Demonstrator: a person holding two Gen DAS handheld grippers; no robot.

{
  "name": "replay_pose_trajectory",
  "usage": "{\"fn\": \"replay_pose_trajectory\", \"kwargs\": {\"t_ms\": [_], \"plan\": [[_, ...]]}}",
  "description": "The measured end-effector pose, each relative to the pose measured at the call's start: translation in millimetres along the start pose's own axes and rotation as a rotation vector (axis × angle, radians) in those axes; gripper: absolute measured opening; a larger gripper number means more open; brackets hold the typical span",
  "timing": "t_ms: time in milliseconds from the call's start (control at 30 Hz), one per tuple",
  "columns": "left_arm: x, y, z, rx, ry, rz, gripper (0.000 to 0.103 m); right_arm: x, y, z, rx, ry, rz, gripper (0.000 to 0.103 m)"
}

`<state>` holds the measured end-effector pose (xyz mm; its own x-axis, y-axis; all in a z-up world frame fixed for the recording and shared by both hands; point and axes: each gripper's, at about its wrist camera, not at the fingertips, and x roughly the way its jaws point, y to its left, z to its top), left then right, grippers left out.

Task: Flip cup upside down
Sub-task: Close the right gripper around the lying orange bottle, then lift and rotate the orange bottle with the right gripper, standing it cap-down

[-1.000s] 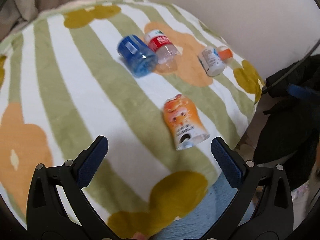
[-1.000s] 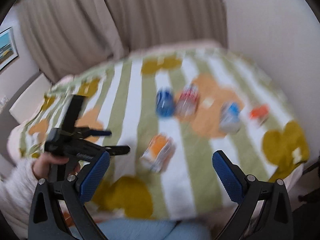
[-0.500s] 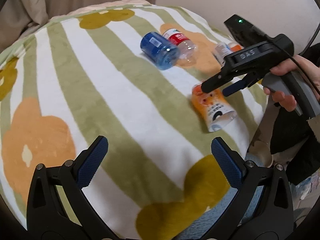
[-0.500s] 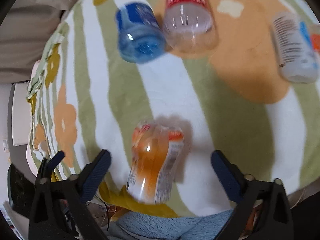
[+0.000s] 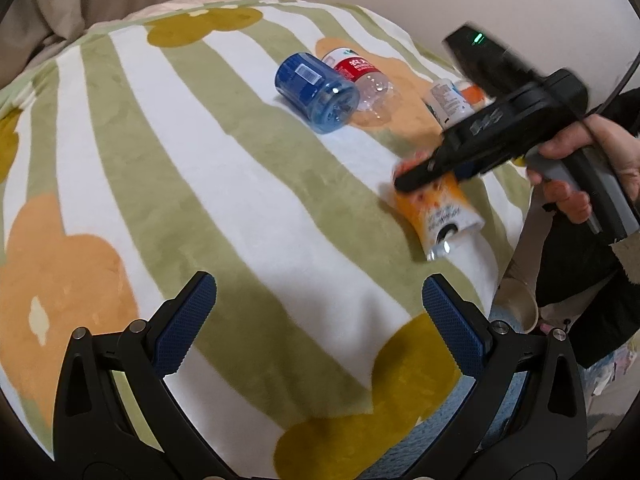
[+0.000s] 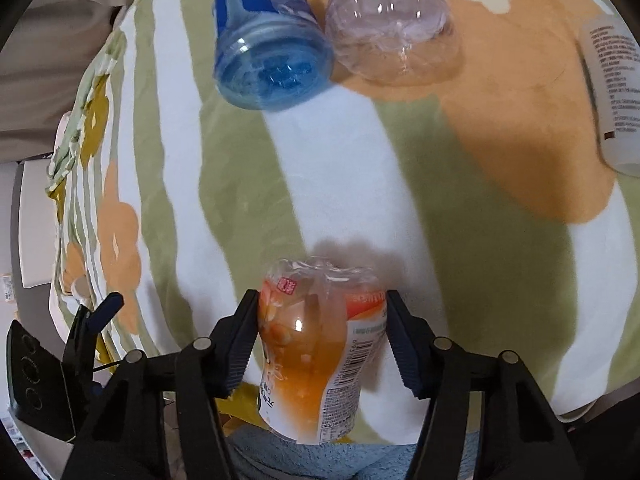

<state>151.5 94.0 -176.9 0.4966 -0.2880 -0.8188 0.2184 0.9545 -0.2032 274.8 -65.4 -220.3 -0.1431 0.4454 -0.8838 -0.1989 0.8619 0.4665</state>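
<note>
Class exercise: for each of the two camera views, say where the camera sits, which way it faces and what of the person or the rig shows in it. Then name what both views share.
Left wrist: sits behind the open left gripper, looks across the striped blanket; shows the right gripper and a hand.
Right wrist: sits behind the right gripper, looks down at the orange cup between its fingers.
Shared: orange cup, blue cup, clear bottle.

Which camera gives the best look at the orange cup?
The right wrist view: the orange cup fills the foreground between the right claw fingers, label readable. The left wrist view shows it smaller, lying on the blanket, partly hidden by that claw.
</note>
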Motion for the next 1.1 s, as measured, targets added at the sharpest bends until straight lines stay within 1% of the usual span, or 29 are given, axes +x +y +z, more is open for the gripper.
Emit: {"fn": "replay_pose_trajectory", "kwargs": {"t_ms": [33, 67, 100, 133, 200, 233, 300, 367, 400, 467, 500, 600, 700, 900, 1100], "plan": [[-0.4, -0.6, 0.5, 0.0, -0.003, 0.0, 0.103, -12.5, 4.3, -1.9, -0.019, -0.057, 0.03, 0.057], [-1.3, -0.9, 0.3, 0.0, -0.006, 0.001, 0.103, -31.6, 10.2, -7.2, -0.053, -0.157, 0.065, 0.057], [-2.4, -1.1, 0.5, -0.002, -0.012, 0.003, 0.103, -52.8, 15.9, -17.2, -0.107, -0.285, 0.087, 0.057], [-3.4, -1.0, 0.7, -0.01, -0.02, 0.003, 0.103, -67.7, 21.6, -29.0, -0.165, -0.4, 0.092, 0.057], [-5.3, -0.5, 0.4, -0.025, -0.033, 0.003, 0.103, -84.2, 30.3, -64.3, -0.281, -0.64, 0.06, 0.057], [-6.0, -0.9, 0.3, -0.034, -0.039, 0.006, 0.103, -83.0, 31.1, -77.3, -0.31, -0.715, 0.04, 0.057], [-5.8, -1.8, 0.0, -0.033, -0.051, 0.018, 0.103, -65.9, 28.7, -103.5, -0.362, -0.868, -0.02, 0.057], [-2.2, -0.9, -1.0, -0.039, -0.046, 0.032, 0.103, -46.7, 22.7, -116.5, -0.386, -0.961, -0.037, 0.057], [0.4, -0.2, -1.8, -0.044, -0.038, 0.037, 0.103, -37.6, 17.7, -120.0, -0.381, -0.993, -0.042, 0.057], [3.9, 1.0, -2.8, -0.051, -0.029, 0.049, 0.103, -24.8, 6.7, -121.2, -0.385, -1.029, -0.074, 0.057], [5.5, 1.3, -3.0, -0.052, -0.024, 0.053, 0.103, -16.5, 6.2, -119.8, -0.393, -1.039, -0.104, 0.057], [7.3, 1.4, -3.0, -0.048, -0.023, 0.059, 0.103, -0.5, 3.4, -115.7, -0.432, -1.044, -0.192, 0.057], [8.1, 0.2, -2.1, -0.046, -0.023, 0.054, 0.103, -3.5, 1.8, -117.2, -0.449, -1.054, -0.202, 0.057], [7.0, -5.3, 0.8, -0.043, -0.036, 0.039, 0.103, 7.1, 16.8, -137.5, -0.562, -1.03, -0.306, 0.057], [4.7, -13.1, 2.7, -0.023, -0.045, 0.043, 0.103, 5.7, 13.8, -141.8, -0.557, -1.022, -0.308, 0.057]]}}
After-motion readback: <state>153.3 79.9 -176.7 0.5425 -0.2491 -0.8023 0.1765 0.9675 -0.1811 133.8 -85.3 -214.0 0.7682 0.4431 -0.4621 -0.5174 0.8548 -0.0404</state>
